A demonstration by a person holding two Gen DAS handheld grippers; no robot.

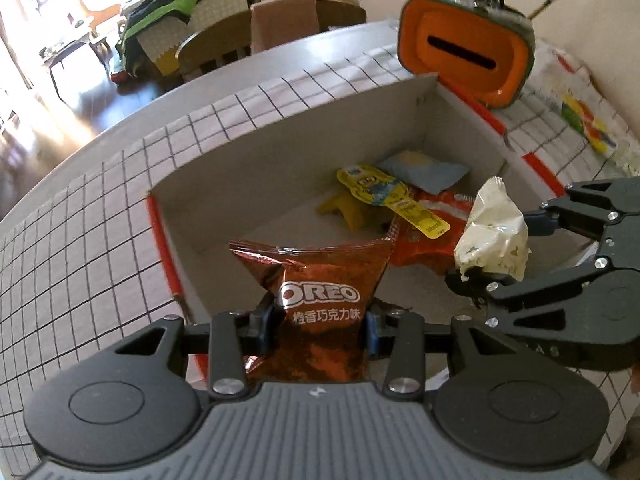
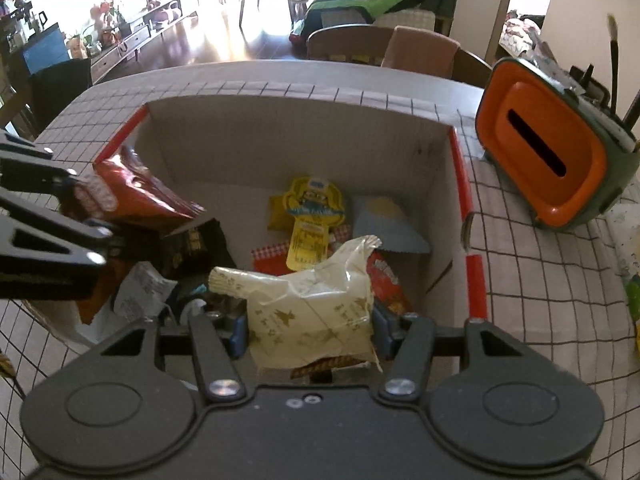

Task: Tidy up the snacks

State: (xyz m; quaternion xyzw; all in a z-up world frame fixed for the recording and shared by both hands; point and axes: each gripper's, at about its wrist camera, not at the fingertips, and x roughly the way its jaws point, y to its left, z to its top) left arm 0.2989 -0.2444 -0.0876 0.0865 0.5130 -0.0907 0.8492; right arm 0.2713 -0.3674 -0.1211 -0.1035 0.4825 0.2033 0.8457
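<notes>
My left gripper (image 1: 318,322) is shut on a brown Oreo packet (image 1: 320,276) and holds it over the near edge of the open cardboard box (image 1: 280,152). My right gripper (image 2: 308,330) is shut on a cream packet (image 2: 312,316) above the box (image 2: 296,136); it also shows in the left wrist view (image 1: 494,236). Inside the box lie a yellow packet (image 2: 310,216), a pale blue packet (image 2: 384,224), a red packet (image 2: 384,280) and a black packet (image 2: 196,244). The Oreo packet shows at the left of the right wrist view (image 2: 132,196).
The box stands on a table with a grid-patterned cloth (image 1: 80,208). An orange and green tissue holder (image 2: 552,160) stands to the right of the box. Chairs (image 2: 420,52) stand behind the table. A printed bag (image 1: 576,108) lies at the far right.
</notes>
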